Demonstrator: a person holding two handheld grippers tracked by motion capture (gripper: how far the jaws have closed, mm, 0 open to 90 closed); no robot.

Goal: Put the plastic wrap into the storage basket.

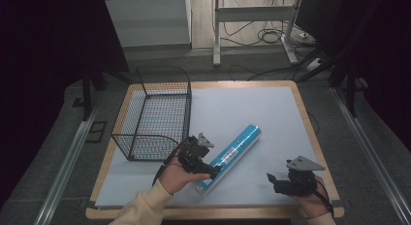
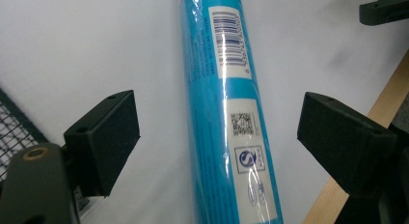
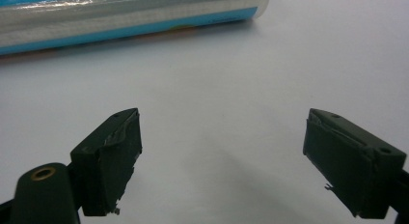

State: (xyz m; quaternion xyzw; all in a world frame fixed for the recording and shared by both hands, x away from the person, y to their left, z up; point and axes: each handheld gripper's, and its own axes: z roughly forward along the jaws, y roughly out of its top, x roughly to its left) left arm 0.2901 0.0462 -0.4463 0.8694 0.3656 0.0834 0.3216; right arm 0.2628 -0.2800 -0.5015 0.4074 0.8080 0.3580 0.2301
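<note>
We see a dim room with black edges, the pale desk evenly lit; glare streaks the blue tube's wrap, near jaws soft.

basket left on table | tube right (apparently apart)

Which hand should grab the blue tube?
Probably the left. The left gripper is open astride the blue tube; the right gripper is open over bare mat, off to the side.

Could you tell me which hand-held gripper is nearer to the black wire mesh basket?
Left. The left hand-held gripper sits just beside the black wire mesh basket; the right hand-held gripper is farther off, near the table's right edge.
</note>
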